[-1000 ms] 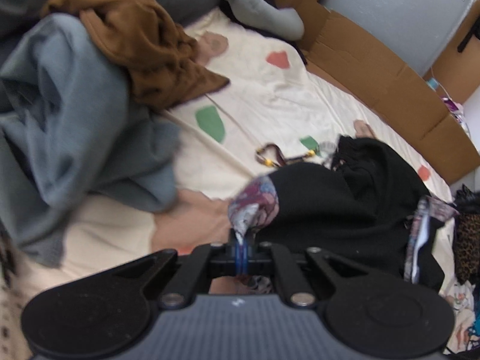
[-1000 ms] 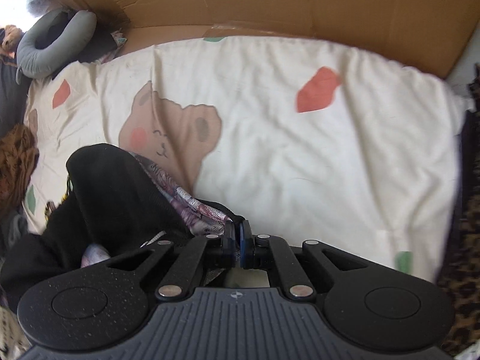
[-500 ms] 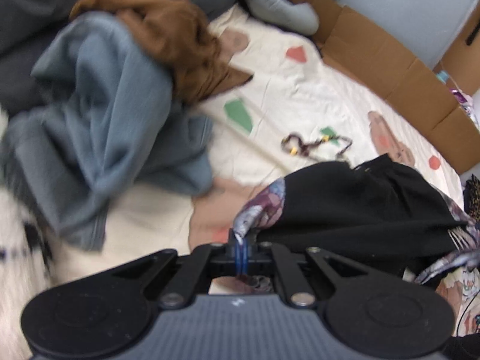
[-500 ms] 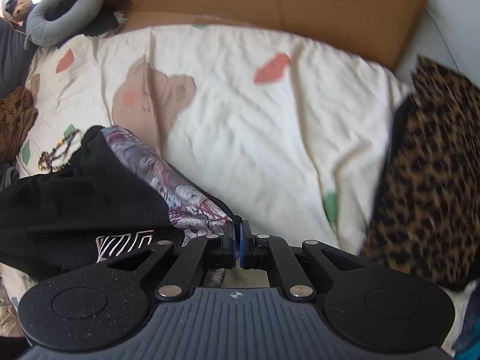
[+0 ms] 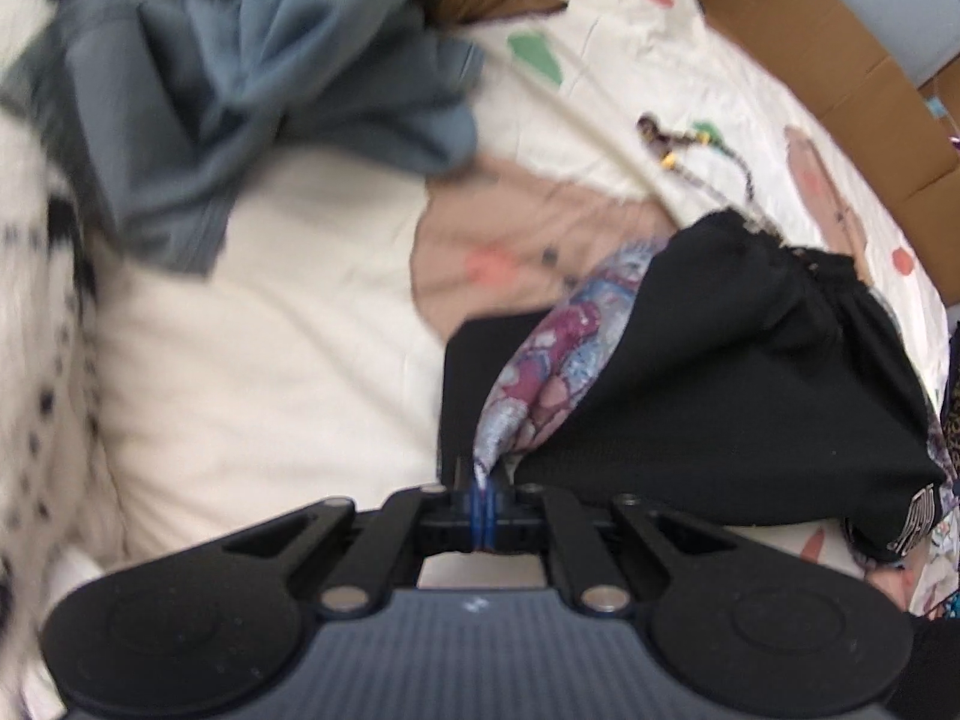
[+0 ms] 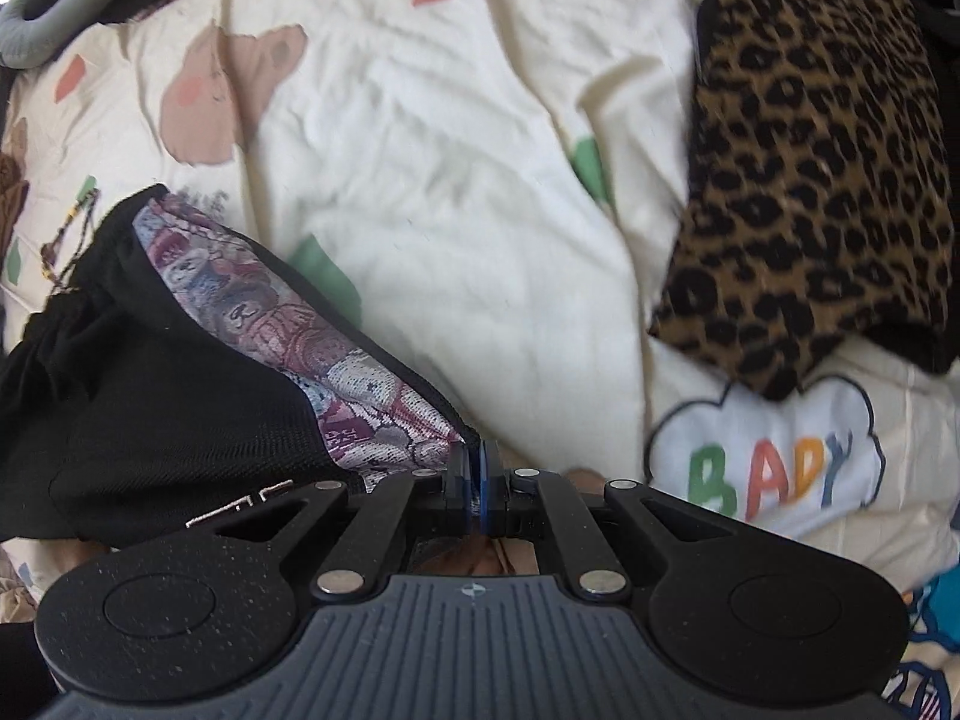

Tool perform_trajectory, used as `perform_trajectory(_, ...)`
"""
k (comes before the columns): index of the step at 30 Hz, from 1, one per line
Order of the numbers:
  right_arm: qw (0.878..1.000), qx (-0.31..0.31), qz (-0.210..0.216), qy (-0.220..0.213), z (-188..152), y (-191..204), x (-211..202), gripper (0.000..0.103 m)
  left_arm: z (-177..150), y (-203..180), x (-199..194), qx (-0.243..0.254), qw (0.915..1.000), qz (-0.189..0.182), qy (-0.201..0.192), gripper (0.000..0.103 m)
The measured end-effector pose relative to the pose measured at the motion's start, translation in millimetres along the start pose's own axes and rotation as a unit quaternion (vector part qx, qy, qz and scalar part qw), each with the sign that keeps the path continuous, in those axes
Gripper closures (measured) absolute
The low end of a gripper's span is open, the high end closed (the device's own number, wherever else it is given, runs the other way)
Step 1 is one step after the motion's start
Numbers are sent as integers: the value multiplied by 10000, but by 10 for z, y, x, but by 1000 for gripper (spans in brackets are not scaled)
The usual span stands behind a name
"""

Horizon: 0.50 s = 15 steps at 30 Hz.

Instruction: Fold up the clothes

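ok so both my left gripper (image 5: 483, 495) and right gripper (image 6: 477, 471) stay clamped on the black garment (image 5: 738, 396), now pulled wider apart and stretched out, pretty much ready to lay flat for the fold.

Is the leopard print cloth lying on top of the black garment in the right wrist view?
No, the leopard print cloth lies far right on the sheet, apart from the black garment.

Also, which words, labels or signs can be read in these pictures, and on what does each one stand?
"BABY": coloured letters in a white cloud printed on the bedsheet.
White print on the black garment, near its lower edge: partly hidden, cannot be read.
White print on the same garment, left wrist view: too blurred.
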State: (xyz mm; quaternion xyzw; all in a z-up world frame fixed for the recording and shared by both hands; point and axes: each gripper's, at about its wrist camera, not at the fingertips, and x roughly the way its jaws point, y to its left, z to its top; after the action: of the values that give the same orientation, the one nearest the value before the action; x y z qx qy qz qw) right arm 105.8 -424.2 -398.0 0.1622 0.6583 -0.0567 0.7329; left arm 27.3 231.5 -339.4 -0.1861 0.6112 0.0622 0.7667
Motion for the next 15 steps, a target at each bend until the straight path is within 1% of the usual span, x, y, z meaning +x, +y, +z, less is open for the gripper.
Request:
perform_trajectory(2, 10000, 45, -35, 42, -47, -27, 25, 103, -55, 40, 50, -133, 9998, -57, 106, 101)
perform_trajectory(5, 9998, 122, -57, 141, -71, -61, 48, 101, -63, 50, 74, -136, 9996, -52, 235, 99)
perform_trajectory(7, 9997, 186, -44, 171, -68, -85, 36, 95, -26, 65, 4, -174, 9997, 34, 174, 95)
perform_trajectory(9, 9999, 155, -36, 48, -50, -88, -44, 90, 22, 90, -97, -245, 9996, 116, 57, 87)
perform_trajectory(10, 9999, 126, -51, -20, -28, -85, -83, 81, 60, 101, -139, -281, 9995, 140, 9, 76)
perform_trajectory(11, 9999, 96, -67, -89, -7, -82, -123, 68, 107, 103, -172, -292, 9995, 139, -32, 67)
perform_trajectory(12, 9998, 73, -56, -157, 14, -75, -158, 65, 156, 100, -204, -285, 9995, 135, -80, 65)
perform_trajectory(15, 9993, 20, 76, -365, 74, -28, -243, 64, 323, 36, -254, -158, 9996, 93, -227, 55)
